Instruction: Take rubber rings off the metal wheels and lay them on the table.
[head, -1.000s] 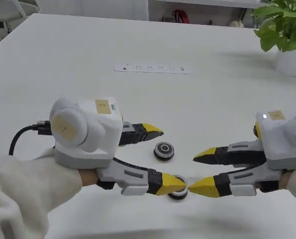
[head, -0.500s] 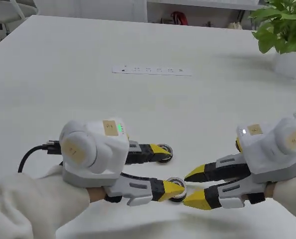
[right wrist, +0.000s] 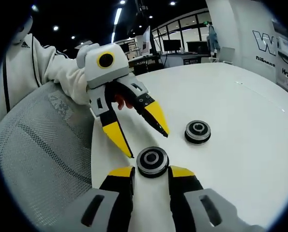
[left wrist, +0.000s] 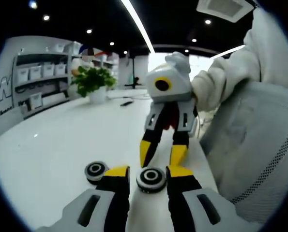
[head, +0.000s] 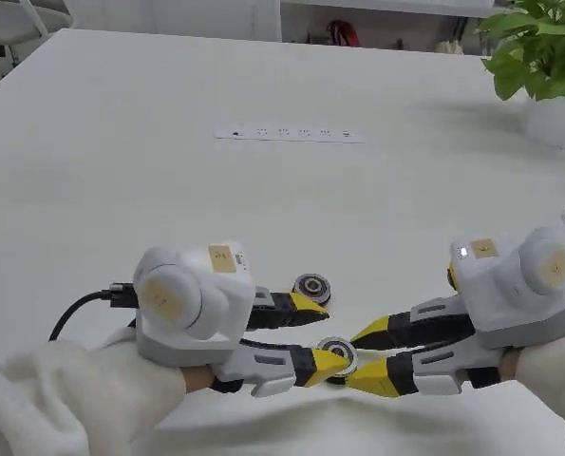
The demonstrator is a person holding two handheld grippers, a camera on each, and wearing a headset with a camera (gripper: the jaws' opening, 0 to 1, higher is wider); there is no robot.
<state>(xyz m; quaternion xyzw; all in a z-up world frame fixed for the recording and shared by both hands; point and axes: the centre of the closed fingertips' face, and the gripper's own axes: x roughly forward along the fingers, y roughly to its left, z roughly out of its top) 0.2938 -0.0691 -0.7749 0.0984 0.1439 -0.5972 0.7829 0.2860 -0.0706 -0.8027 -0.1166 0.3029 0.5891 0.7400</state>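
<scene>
1. Near metal wheel (head: 336, 352) rests on surface (head: 168, 123), rubber ring (right wrist: 140, 163) on; second metal wheel (head: 311, 287) just behind it.
2. Left hand-held gripper (left wrist: 149, 170) and right hand-held gripper (right wrist: 151, 170) both released, tips flanking it.
3. Judged step: first grasp. Next: clamp hub, pinch ring.

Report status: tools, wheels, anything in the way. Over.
Left tool open, right tool open, tips facing across near wheel. It and far wheel unstripped. Nothing blocking.
</scene>
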